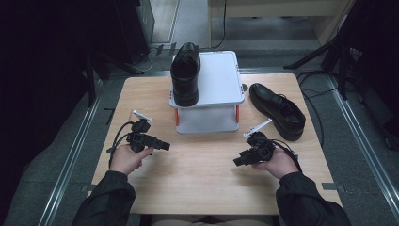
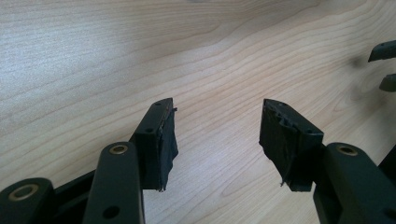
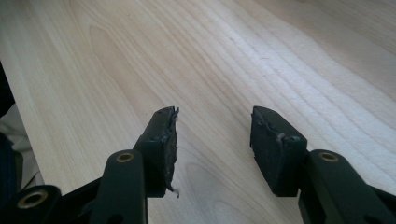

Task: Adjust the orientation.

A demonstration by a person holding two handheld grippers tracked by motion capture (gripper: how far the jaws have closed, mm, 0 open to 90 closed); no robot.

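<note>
One black leather shoe stands on the top of a small white two-level rack at the back of the wooden table. Its mate lies on the table to the right of the rack. My left gripper is held low over the table's left half, jaws pointing toward the middle; in the left gripper view it is open with bare wood between the pads. My right gripper is held on the right side and points back toward the middle. It is open too, nothing between its jaws.
The rack's lower shelf has red posts at its front corners. Dark tripod legs and cables lie on the floor behind and to the right of the table. The other gripper's jaw tips show at the right edge of the left gripper view.
</note>
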